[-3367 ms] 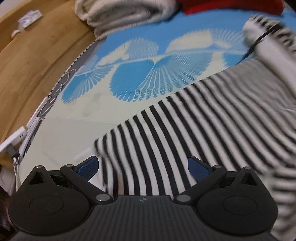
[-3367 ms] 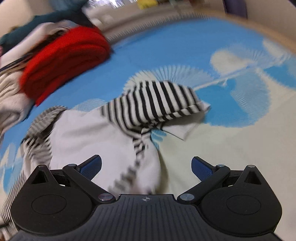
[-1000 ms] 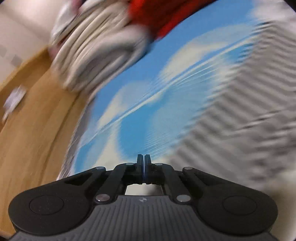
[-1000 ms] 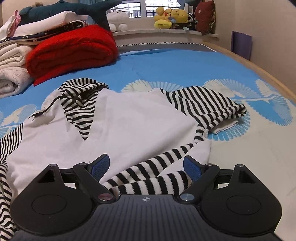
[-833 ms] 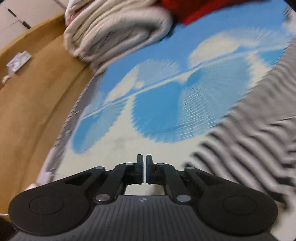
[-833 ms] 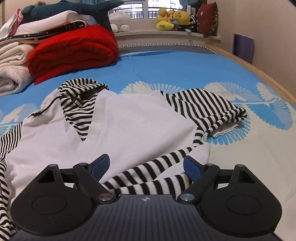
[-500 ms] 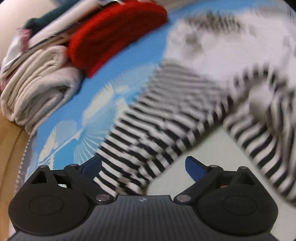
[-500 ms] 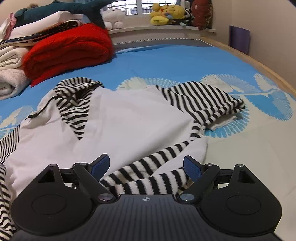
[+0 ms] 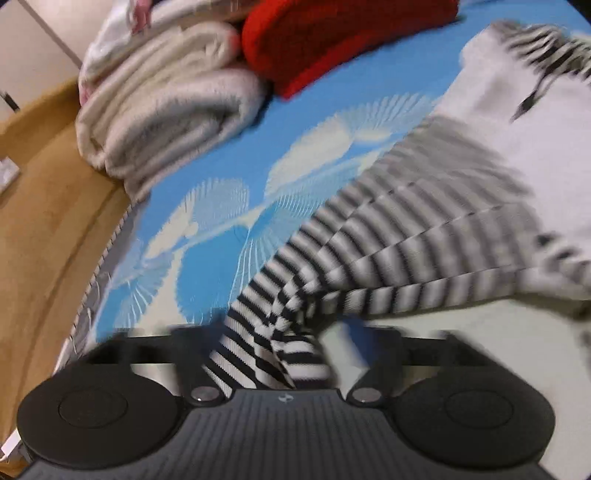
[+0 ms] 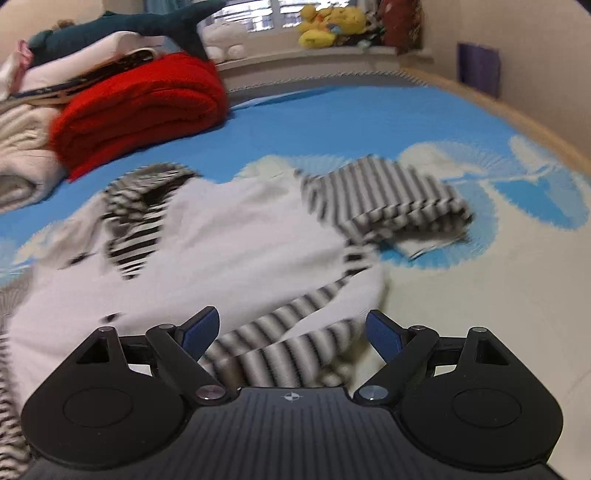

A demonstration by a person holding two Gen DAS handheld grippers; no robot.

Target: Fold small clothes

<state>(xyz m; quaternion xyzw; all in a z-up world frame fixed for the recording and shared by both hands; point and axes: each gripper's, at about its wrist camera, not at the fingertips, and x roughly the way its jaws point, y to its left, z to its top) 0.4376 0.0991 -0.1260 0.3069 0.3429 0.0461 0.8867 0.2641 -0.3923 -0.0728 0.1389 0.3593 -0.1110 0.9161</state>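
A white hoodie [image 10: 236, 240] with black-and-white striped sleeves and a striped hood [image 10: 140, 206] lies spread on the blue patterned bed sheet [image 10: 332, 122]. In the left wrist view one striped sleeve [image 9: 369, 251] runs down to its cuff [image 9: 258, 354], which lies between the blurred fingers of my left gripper [image 9: 266, 334]. Those jaws are opening and do not press on the cuff. My right gripper [image 10: 291, 326] stands open over another striped strip [image 10: 280, 350] at the hoodie's near edge. The far sleeve [image 10: 388, 199] is folded over on the right.
A folded red blanket [image 10: 140, 107] and cream blankets [image 9: 166, 110] are stacked at the head of the bed. The wooden bed frame [image 9: 44, 229] runs along the left edge. Plush toys [image 10: 328, 26] sit on the window sill beyond.
My left gripper went from shut to wide open and swung right, from the bare sheet onto the striped sleeve, whose cuff now lies between its fingers. The right gripper stayed open and shifted slightly.
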